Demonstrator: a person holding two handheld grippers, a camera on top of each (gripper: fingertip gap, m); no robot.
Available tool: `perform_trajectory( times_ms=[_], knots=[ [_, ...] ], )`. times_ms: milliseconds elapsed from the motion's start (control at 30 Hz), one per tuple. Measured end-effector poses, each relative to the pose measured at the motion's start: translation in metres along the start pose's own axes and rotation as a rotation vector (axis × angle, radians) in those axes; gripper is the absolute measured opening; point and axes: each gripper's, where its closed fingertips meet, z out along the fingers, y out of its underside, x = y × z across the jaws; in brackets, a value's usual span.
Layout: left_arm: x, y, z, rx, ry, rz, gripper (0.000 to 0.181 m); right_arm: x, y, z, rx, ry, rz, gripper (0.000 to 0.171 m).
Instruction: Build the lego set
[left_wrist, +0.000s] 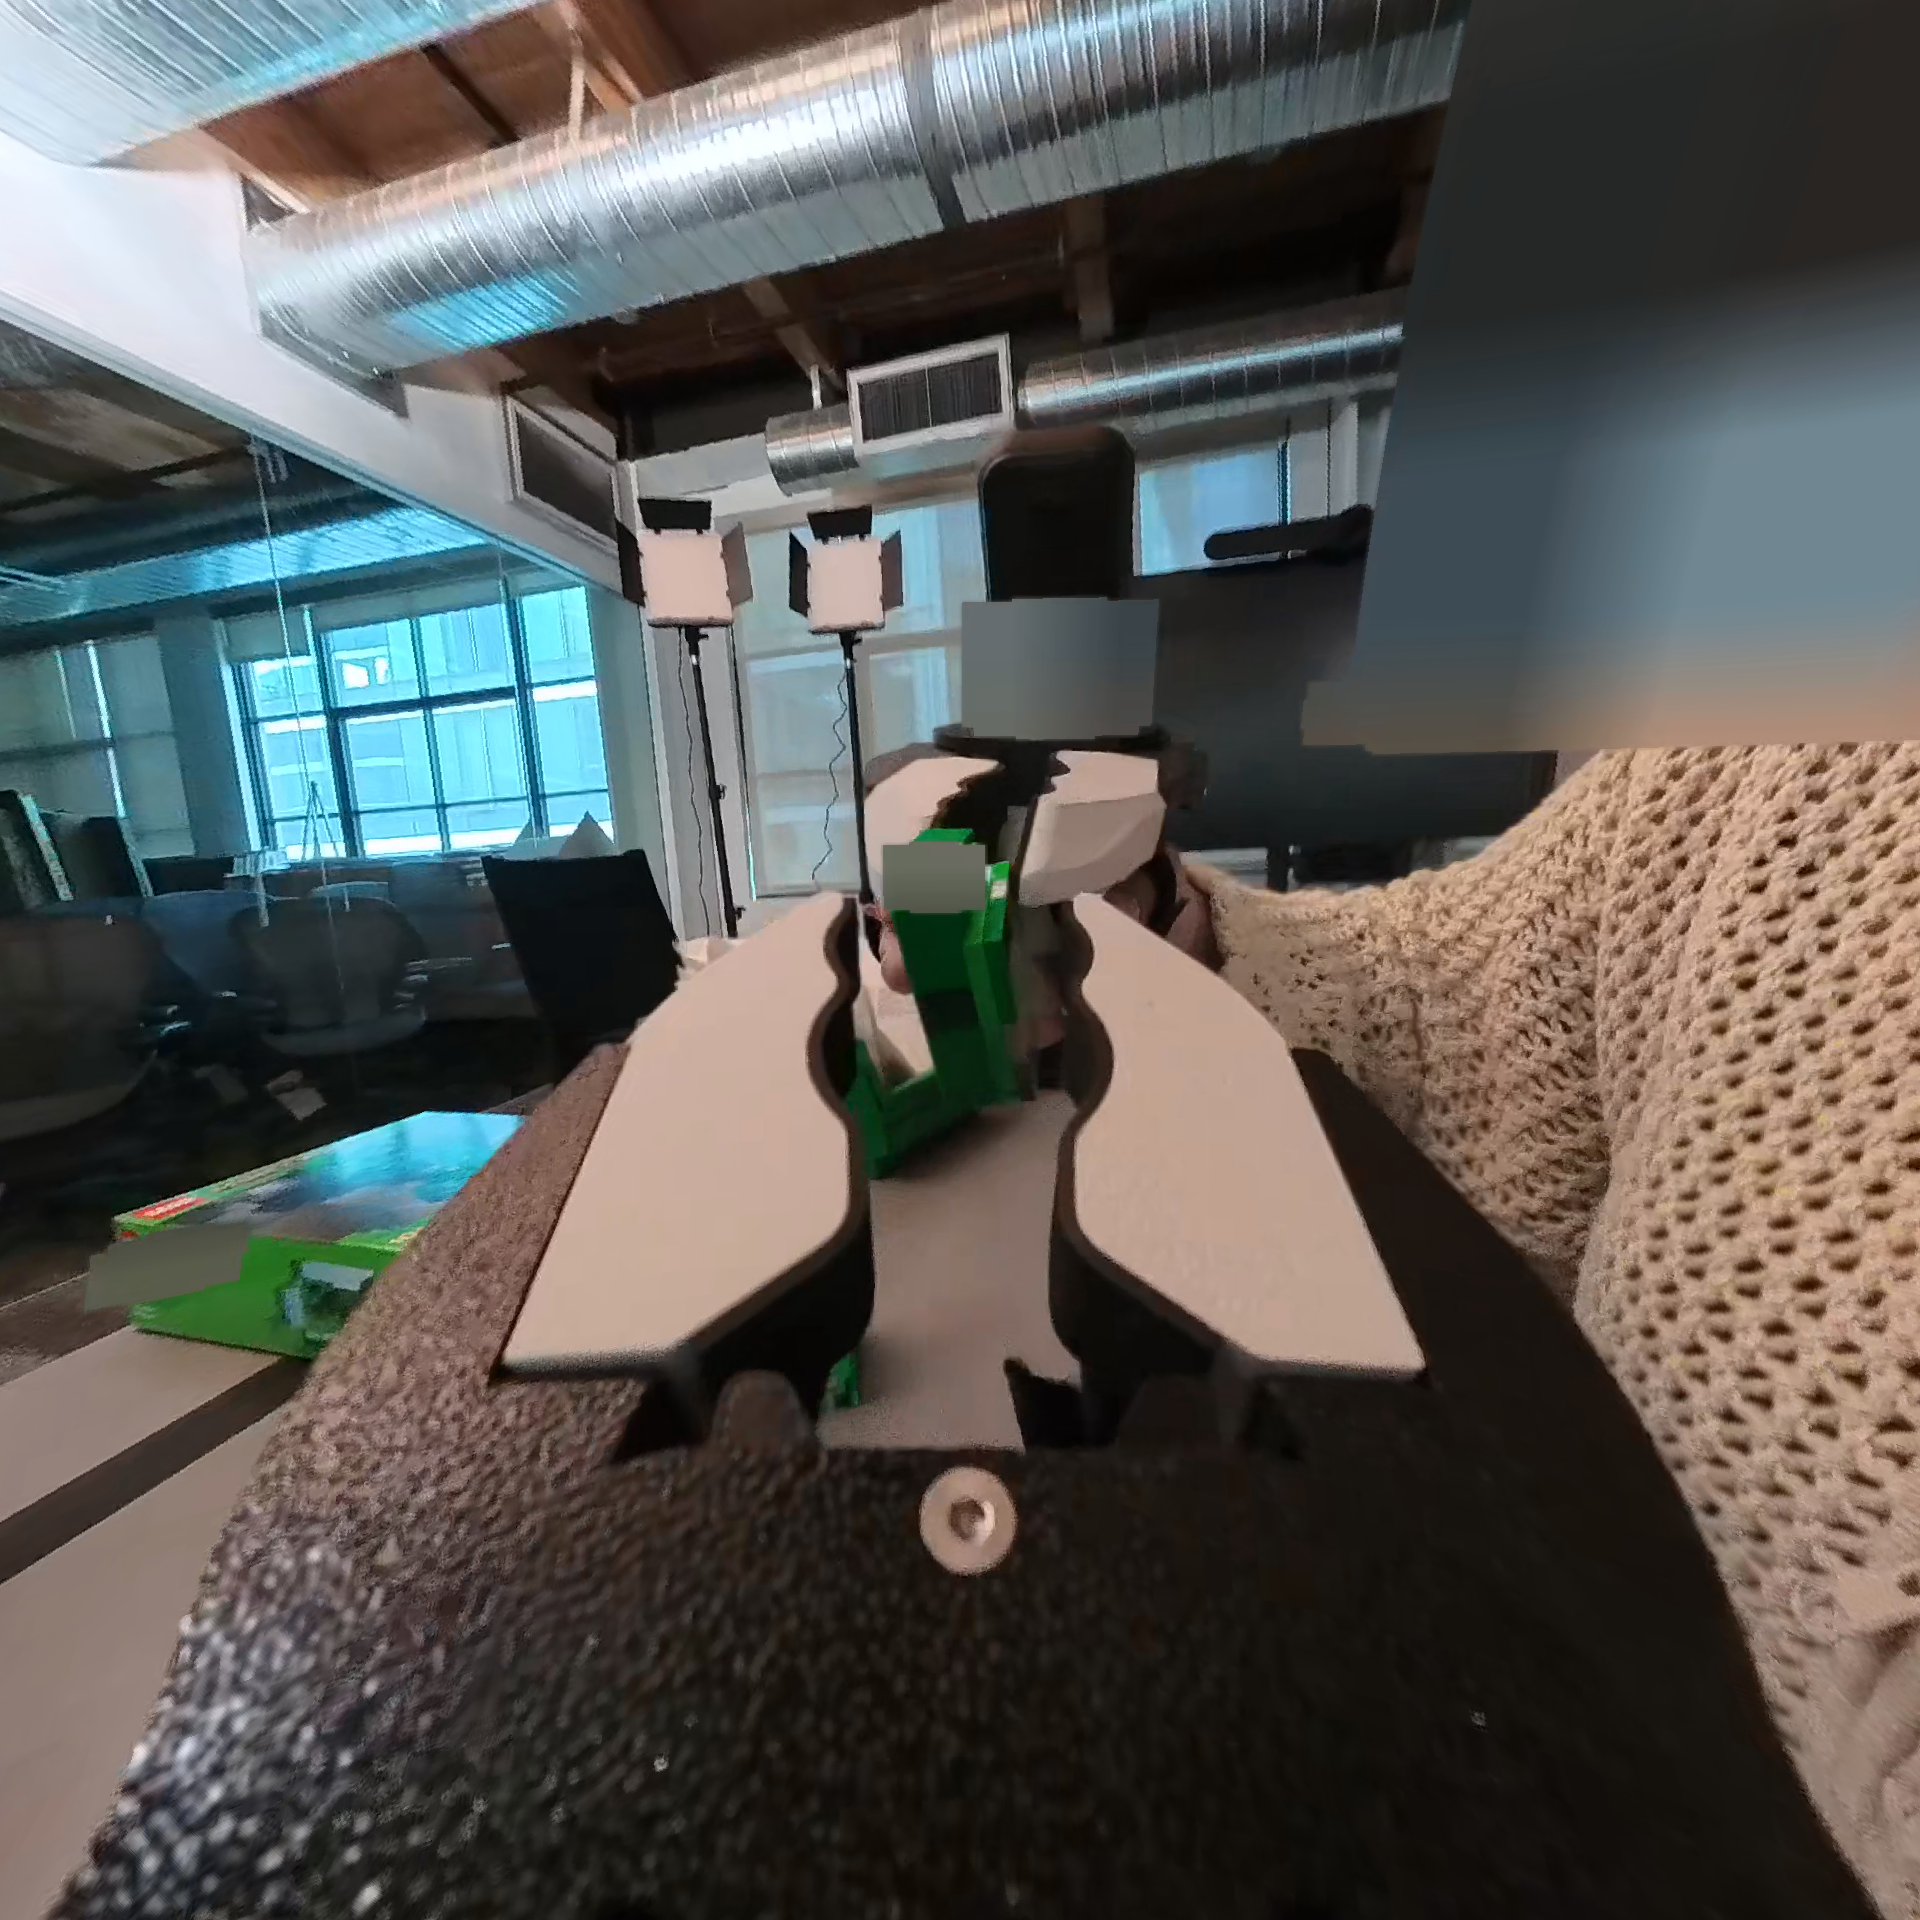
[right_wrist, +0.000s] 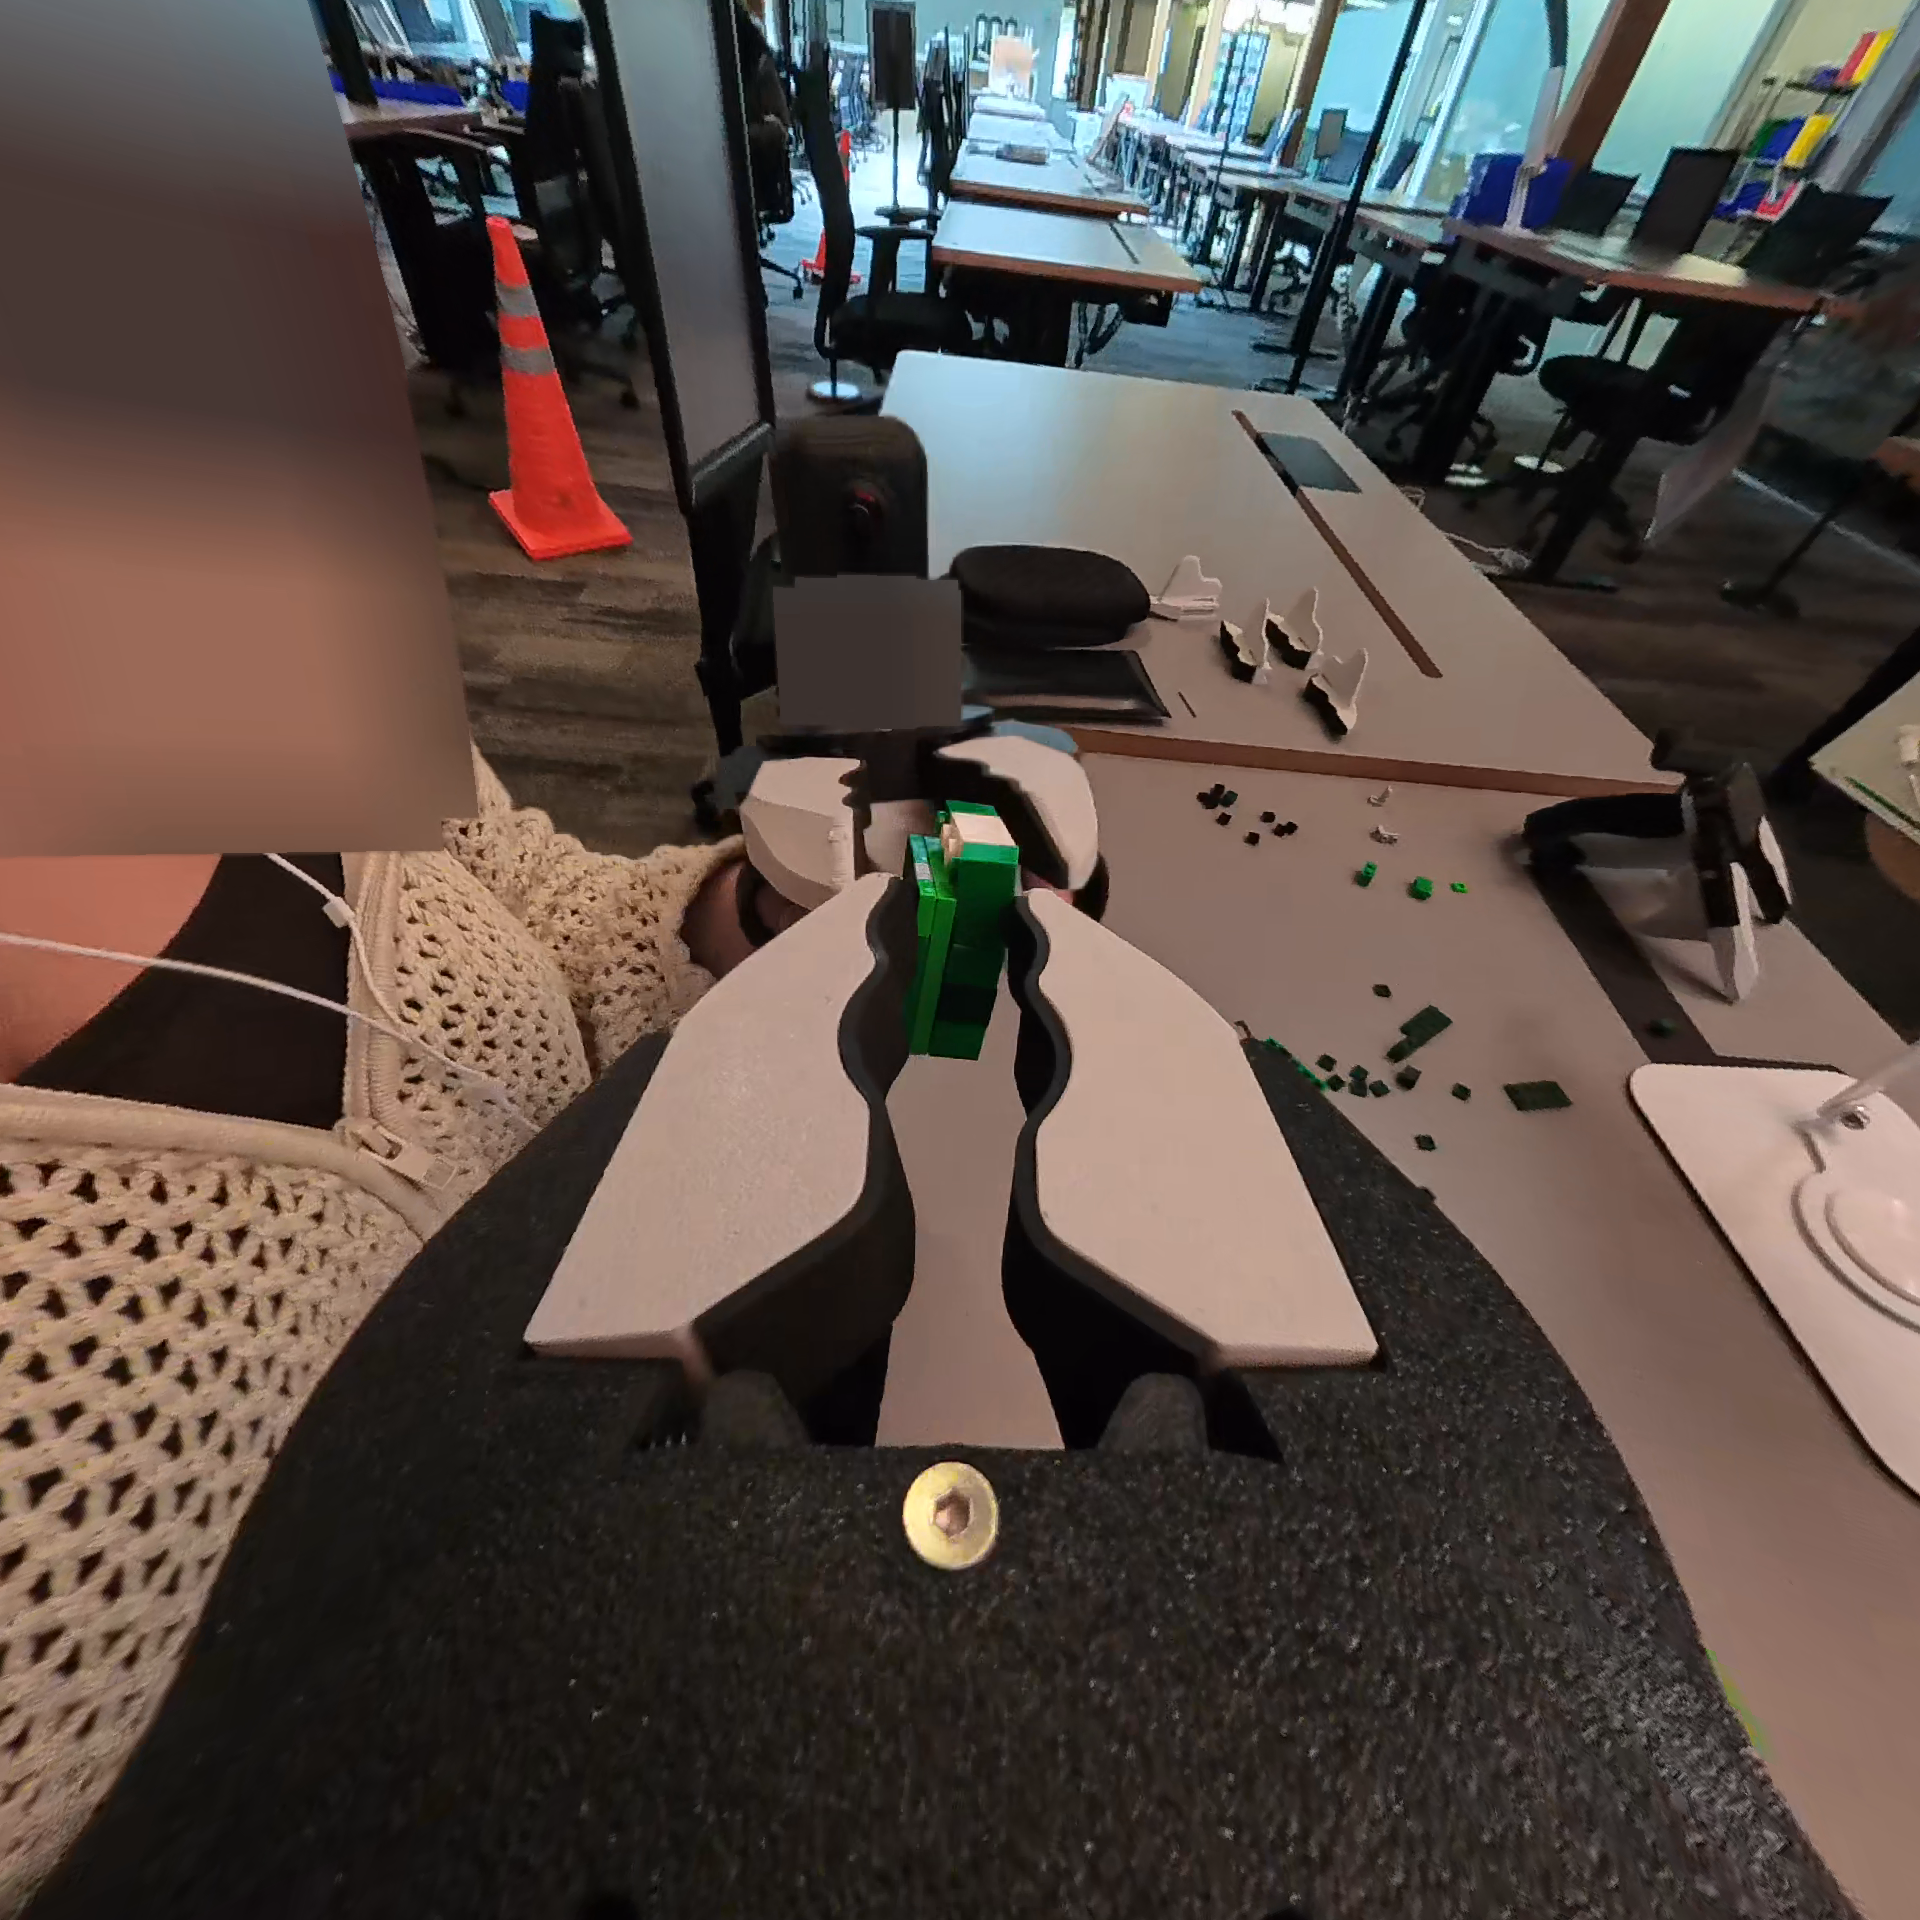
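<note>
Build: blocky green lego model (right_wrist: 958, 940), studded, held aloft between both grippers.
Left gripper (left_wrist: 961, 935): fingers narrowed around the model.
Right gripper (right_wrist: 951, 914): fingers pinch the model.
Bench (right_wrist: 1558, 1195): smooth grey, loose green bricks (right_wrist: 1403, 1049) scattered on it.

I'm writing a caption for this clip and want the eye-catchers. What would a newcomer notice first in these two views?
First, the bright green lego model, held up in the air between the two grippers facing each other, the right gripper near and the left gripper beyond it. Next, the loose green pieces scattered on the grey table to the right. Then the orange cone on the floor, upper left.
</note>
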Motion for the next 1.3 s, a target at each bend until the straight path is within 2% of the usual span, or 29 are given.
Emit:
perform_trajectory(
  times_ms=[100,233,400,600,700,800,867,900,1033,1133,1300],
  knots=[
    [0.001,0.005,-0.001,-0.060,-0.015,0.063,0.022,-0.002,0.007,-0.001,0.039,-0.008,-0.008,0.017],
    [0.002,0.016,-0.007,-0.164,0.011,0.068,0.019,-0.005,0.019,0.003,0.067,-0.031,-0.041,0.017],
    [0.004,0.034,-0.020,-0.272,0.091,0.084,0.018,-0.008,0.039,0.014,0.022,-0.096,-0.096,0.018],
    [-0.006,0.044,-0.034,-0.284,0.181,0.040,0.018,-0.001,0.052,0.028,0.064,-0.141,-0.127,0.018],
    [-0.019,0.052,-0.042,-0.298,0.183,0.032,0.017,0.011,0.061,0.036,0.083,-0.080,-0.145,0.018],
    [-0.035,0.067,-0.048,-0.348,0.136,0.105,0.019,0.028,0.073,0.041,0.083,0.014,-0.179,0.017],
    [-0.044,0.080,-0.054,-0.409,0.120,0.168,0.038,0.032,0.085,0.046,0.075,0.045,-0.197,0.017],
    [-0.046,0.087,-0.056,-0.438,0.131,0.187,0.040,0.034,0.090,0.049,0.073,0.068,-0.211,0.017],
    [-0.054,0.108,-0.066,-0.484,0.138,0.255,0.029,0.043,0.107,0.058,0.098,0.132,-0.221,0.017],
    [-0.058,0.116,-0.073,-0.499,0.110,0.264,0.040,0.050,0.117,0.059,0.132,0.175,-0.198,0.017],
    [-0.060,0.131,-0.082,-0.524,0.099,0.311,0.035,0.046,0.132,0.062,0.133,0.181,-0.238,0.017]
  ],
)
